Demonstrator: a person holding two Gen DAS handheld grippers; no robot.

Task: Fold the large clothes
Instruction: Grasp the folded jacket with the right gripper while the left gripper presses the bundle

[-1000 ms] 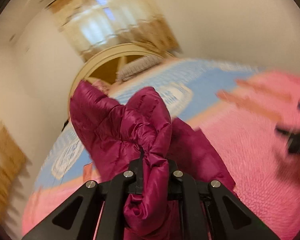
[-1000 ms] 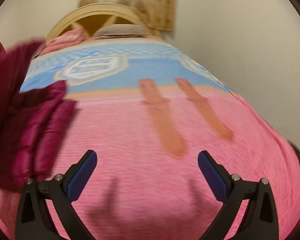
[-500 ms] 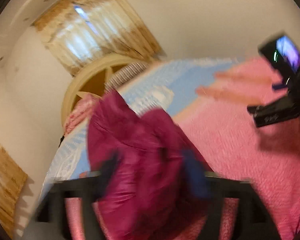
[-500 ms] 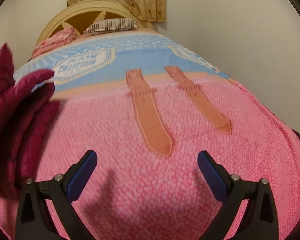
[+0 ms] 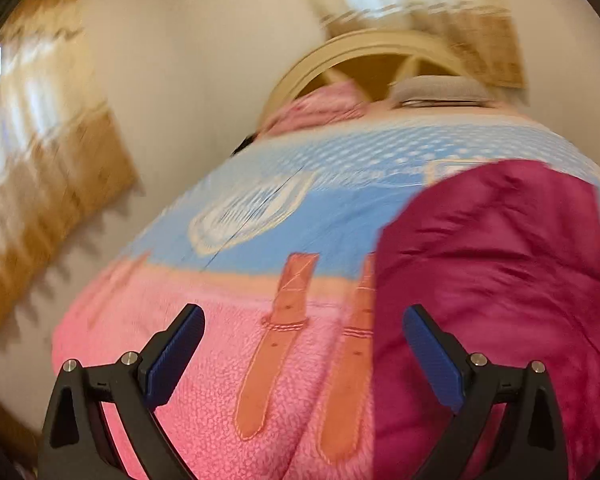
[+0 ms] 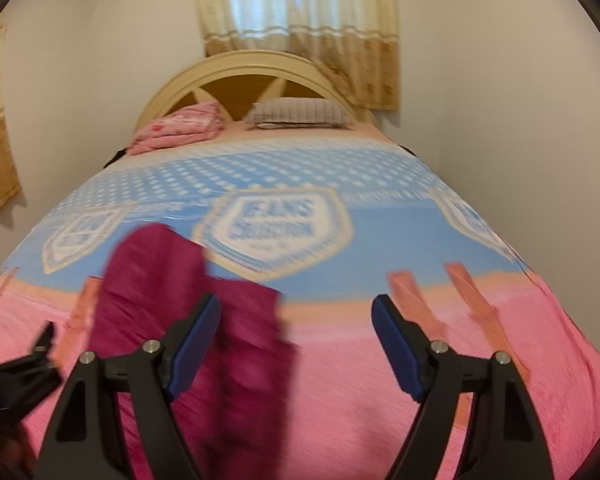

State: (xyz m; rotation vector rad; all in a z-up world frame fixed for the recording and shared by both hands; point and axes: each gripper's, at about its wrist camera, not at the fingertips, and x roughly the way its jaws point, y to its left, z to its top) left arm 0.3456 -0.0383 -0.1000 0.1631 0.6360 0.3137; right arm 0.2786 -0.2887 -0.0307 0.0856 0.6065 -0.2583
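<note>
A magenta puffer jacket (image 5: 492,280) lies bunched on the pink and blue bed cover (image 5: 204,344), at the right of the left wrist view. It also shows in the right wrist view (image 6: 236,344), left of centre and partly behind my left finger there. My left gripper (image 5: 304,344) is open and empty, just left of the jacket. My right gripper (image 6: 296,340) is open and empty above the cover, with the jacket at its left finger. The other gripper (image 6: 16,364) shows dark at the left edge of the right wrist view.
The bed fills both views, with a cream arched headboard (image 6: 256,76), a striped pillow (image 6: 300,114) and a folded pink blanket (image 6: 180,126) at its head. Walls stand close on both sides. Curtains (image 6: 300,28) hang behind the headboard.
My left gripper has opened and let go of the jacket, which now lies on the bed. The left view has swung left. The right gripper has stayed open and turned toward the jacket.
</note>
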